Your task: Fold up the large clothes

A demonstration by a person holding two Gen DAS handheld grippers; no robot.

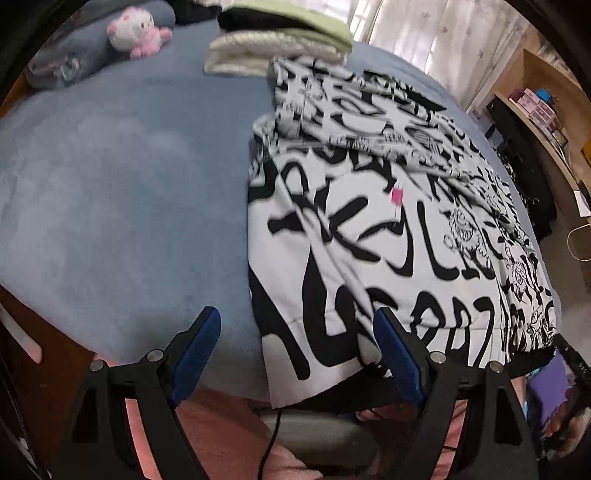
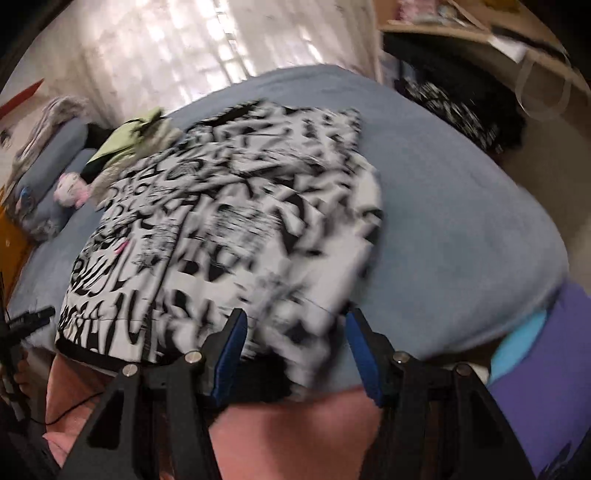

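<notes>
A large white garment with black graffiti print (image 1: 388, 221) lies partly folded on the blue bed (image 1: 129, 184); its near hem hangs over the bed's front edge. My left gripper (image 1: 297, 332) is open, its jaws straddling the garment's near left corner from above. The garment also shows, blurred, in the right wrist view (image 2: 240, 221). My right gripper (image 2: 295, 332) is open above the garment's near right hem, with nothing between its blue pads (image 2: 231, 354).
A stack of folded clothes (image 1: 280, 40) sits at the bed's far side, next to a pink plush toy (image 1: 136, 31) and pillows. Wooden shelves (image 1: 546, 110) stand to the right. My pink-clad legs (image 2: 295, 435) are below the bed edge.
</notes>
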